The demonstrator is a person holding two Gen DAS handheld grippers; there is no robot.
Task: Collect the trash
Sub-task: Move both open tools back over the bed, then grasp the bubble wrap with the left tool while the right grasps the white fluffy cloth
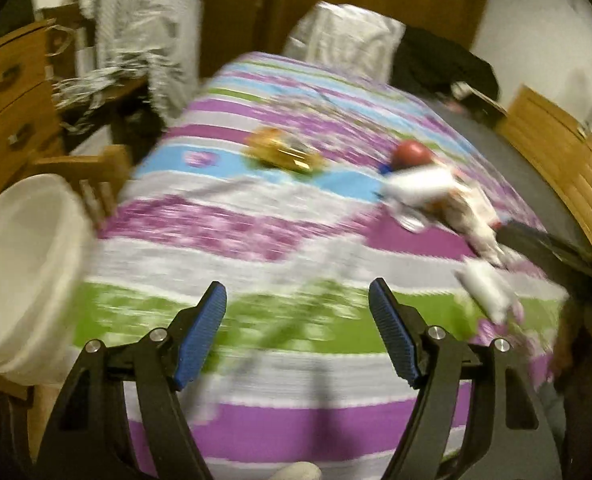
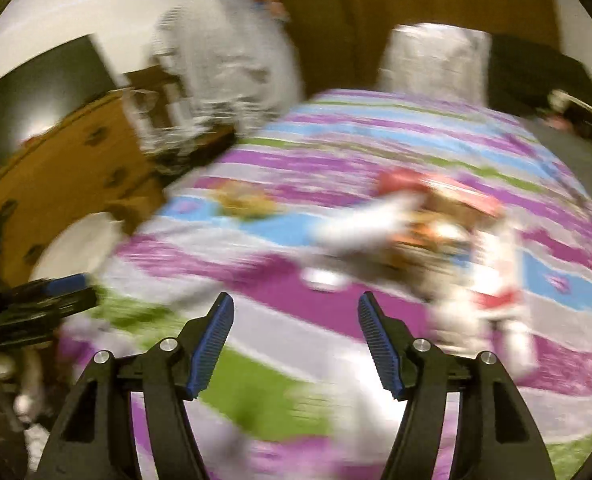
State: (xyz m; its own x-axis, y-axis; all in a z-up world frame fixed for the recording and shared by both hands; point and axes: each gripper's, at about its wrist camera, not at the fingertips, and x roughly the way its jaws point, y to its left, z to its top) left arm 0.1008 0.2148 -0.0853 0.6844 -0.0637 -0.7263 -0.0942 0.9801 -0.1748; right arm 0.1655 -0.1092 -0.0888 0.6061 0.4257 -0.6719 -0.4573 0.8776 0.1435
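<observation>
Both views are motion-blurred. A bed with a striped purple, green, blue and white quilt (image 1: 296, 240) carries the trash. A golden wrapper (image 1: 284, 154) (image 2: 244, 200) lies mid-bed. To its right are a red round thing (image 1: 412, 154) (image 2: 400, 182) and a heap of white and orange packaging (image 1: 436, 192) (image 2: 416, 232). A white crumpled piece (image 1: 488, 288) lies nearer. My left gripper (image 1: 298, 288) hangs open over the quilt's green stripe, holding nothing. My right gripper (image 2: 296, 300) is open and empty too, just short of the packaging heap. A white bucket (image 1: 20, 272) (image 2: 76, 240) stands beside the bed's left edge.
A wooden dresser (image 1: 8, 92) and a low wooden frame (image 1: 96, 172) stand left of the bed, with pale cloth (image 1: 148, 28) hanging behind. A white pillow (image 1: 344, 40) and a black item (image 1: 444, 64) sit at the head. Wooden furniture (image 1: 556, 148) lines the right.
</observation>
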